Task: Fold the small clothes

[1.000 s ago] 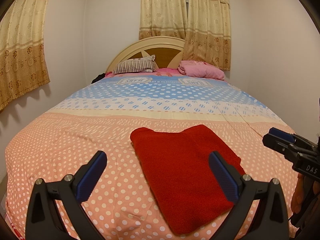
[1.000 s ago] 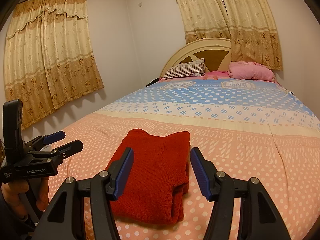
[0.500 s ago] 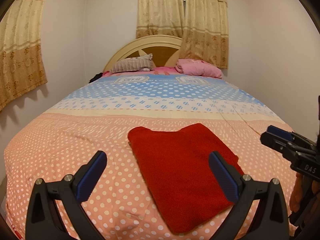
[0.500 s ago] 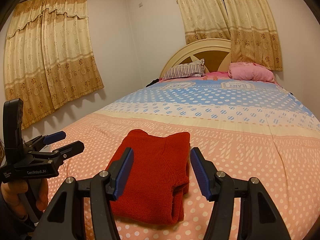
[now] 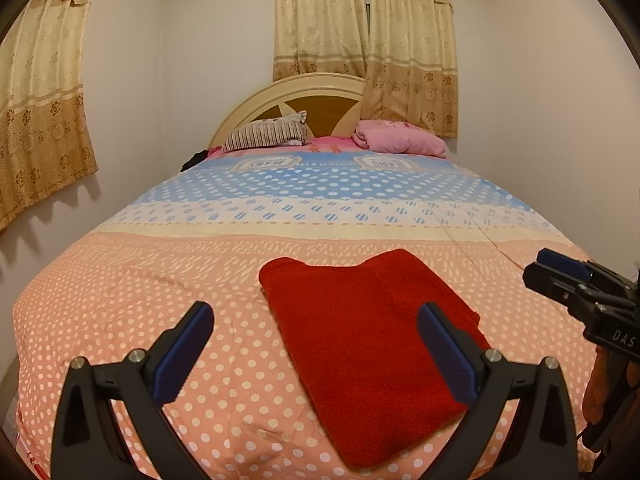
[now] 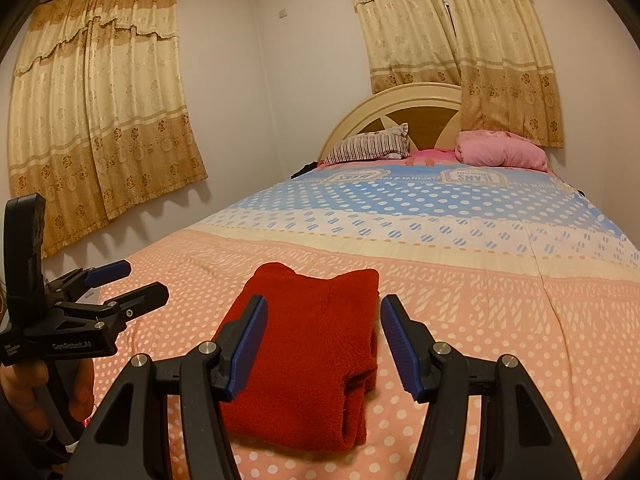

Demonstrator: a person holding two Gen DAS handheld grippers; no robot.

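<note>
Curtained walls close round a bed (image 5: 120,320) spread with a dotted peach, cream and blue cover, a striped pillow (image 5: 266,134) and a pink bundle (image 5: 400,142) at the headboard. On the near peach band lies the red knitted garment (image 5: 368,340), already doubled into a thick rectangle, its stacked edges showing at the near right corner in the right wrist view.

It looks soft, light and limp, fuzzy enough not to slip; pinching through all layers at a corner or along a folded edge should keep it from sagging open.

The left gripper (image 5: 316,348) hangs above it with jaws wide apart, empty. The right gripper (image 6: 324,344) also stands apart, touching nothing.

Against the earlier pictures nothing has shifted: garment and both grippers keep their places.
</note>
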